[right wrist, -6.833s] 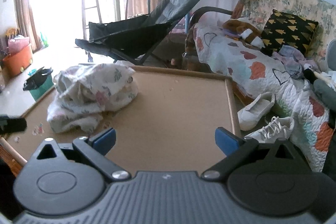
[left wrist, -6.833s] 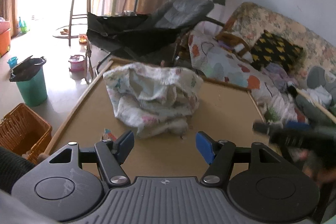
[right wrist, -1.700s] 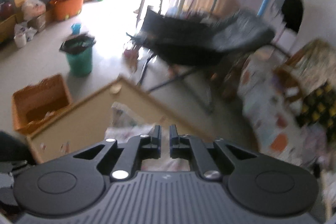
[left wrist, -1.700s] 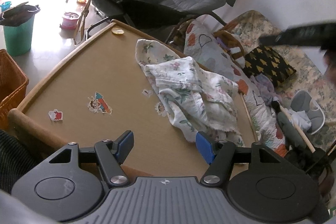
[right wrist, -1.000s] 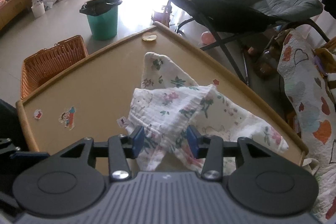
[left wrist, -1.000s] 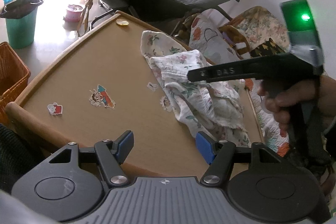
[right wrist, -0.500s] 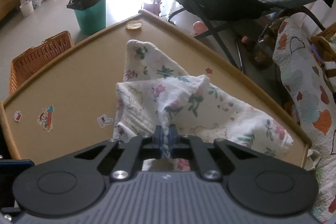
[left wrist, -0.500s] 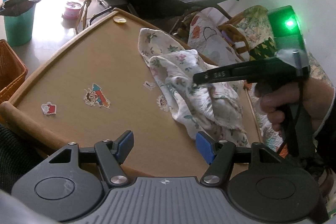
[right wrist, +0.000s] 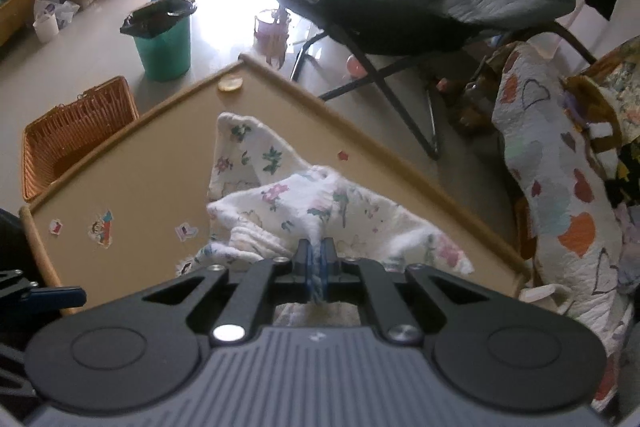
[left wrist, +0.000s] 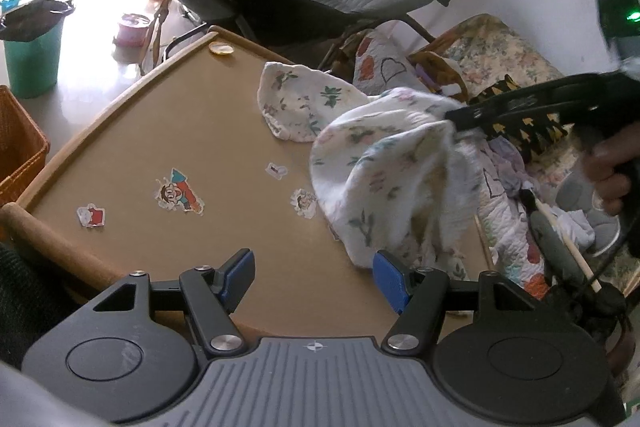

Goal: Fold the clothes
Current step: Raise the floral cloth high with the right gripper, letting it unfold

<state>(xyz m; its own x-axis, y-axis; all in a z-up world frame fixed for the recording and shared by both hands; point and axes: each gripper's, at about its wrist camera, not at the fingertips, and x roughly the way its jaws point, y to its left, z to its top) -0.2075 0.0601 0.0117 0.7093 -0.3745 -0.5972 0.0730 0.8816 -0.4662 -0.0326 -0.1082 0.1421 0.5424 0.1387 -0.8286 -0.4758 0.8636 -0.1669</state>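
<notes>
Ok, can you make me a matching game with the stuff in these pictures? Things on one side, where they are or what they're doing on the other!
Things:
1. floral garment
2. left gripper
3. green bin
4. wicker basket

Places or states:
A. open, nothing between its fingers
B. on the floor, lined with a black bag
C. pinched by the right gripper, partly lifted off the table
D. on the floor beside the table's edge

Pairs: 1-C, 2-A, 3-B, 4-D
</notes>
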